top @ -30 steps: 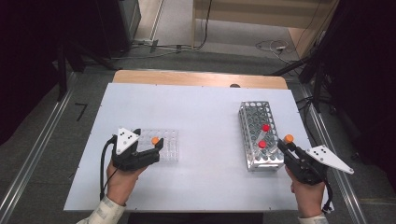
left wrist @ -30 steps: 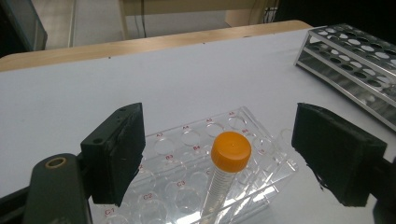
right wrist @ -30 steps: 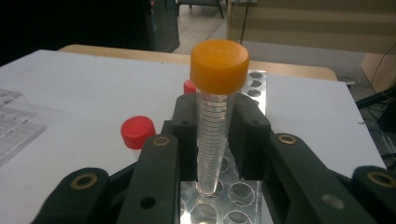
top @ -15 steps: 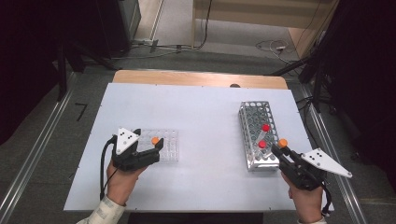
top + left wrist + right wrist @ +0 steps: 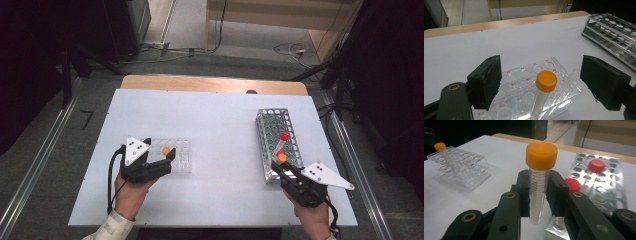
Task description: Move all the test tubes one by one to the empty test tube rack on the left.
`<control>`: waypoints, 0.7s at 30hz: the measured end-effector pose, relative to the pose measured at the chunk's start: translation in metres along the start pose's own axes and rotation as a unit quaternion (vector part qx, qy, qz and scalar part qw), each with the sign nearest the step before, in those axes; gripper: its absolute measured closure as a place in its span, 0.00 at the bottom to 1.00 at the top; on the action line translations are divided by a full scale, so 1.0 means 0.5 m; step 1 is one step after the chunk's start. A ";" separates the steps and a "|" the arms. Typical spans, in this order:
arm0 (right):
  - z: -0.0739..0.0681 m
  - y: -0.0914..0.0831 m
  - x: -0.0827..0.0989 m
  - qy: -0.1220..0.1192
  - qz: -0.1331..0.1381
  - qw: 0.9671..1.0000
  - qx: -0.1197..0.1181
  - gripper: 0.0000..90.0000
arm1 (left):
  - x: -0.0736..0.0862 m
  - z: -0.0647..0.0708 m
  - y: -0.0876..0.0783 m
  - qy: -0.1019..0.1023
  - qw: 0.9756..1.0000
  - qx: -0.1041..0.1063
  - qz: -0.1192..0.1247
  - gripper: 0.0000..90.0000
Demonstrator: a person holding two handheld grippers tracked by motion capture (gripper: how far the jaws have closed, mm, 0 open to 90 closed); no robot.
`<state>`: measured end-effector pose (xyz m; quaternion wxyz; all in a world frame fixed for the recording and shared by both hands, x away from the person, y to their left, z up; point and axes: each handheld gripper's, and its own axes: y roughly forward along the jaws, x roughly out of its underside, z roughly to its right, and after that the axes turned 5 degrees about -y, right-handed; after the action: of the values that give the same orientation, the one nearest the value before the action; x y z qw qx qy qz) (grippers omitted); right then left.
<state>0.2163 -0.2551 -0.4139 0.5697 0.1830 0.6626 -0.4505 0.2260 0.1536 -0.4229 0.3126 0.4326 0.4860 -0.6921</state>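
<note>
A clear plastic rack (image 5: 181, 156) lies at the table's left with an orange-capped tube (image 5: 166, 150) standing in it. My left gripper (image 5: 170, 161) is open at the rack's near-left side. In the left gripper view its jaws stand wide on either side of that tube (image 5: 546, 81), apart from it, over the clear rack (image 5: 521, 82). My right gripper (image 5: 286, 172) is shut on a second orange-capped tube (image 5: 282, 157), held upright at the near end of the metal rack (image 5: 270, 122). In the right gripper view both pads press that tube (image 5: 537, 187).
Two red-capped tubes (image 5: 596, 166) (image 5: 573, 184) stand in the metal rack (image 5: 607, 197). The clear rack (image 5: 461, 170) with its orange tube (image 5: 440, 146) shows far left in the right gripper view. A wooden strip (image 5: 215, 84) borders the table's far edge.
My right gripper has carried its orange-capped tube leftward, from beside the metal rack's right side to its near end. The left gripper has stayed put.
</note>
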 end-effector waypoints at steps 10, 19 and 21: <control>-0.062 0.059 -0.010 -0.019 -0.012 0.999 -0.048 0.79 | 0.000 0.001 -0.001 0.000 1.000 0.002 0.002 0.20; -0.120 0.117 -0.016 -0.043 -0.025 0.995 -0.085 0.79 | -0.001 0.008 -0.005 0.002 1.000 0.009 0.003 0.20; -0.130 0.127 -0.017 -0.048 -0.027 0.994 -0.091 0.79 | -0.001 0.012 -0.005 0.003 1.000 0.012 0.003 0.20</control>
<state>0.2283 -0.1667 -0.4344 0.6028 0.0906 0.6777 -0.4113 0.2221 0.1490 -0.4206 0.3077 0.4395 0.4770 -0.6962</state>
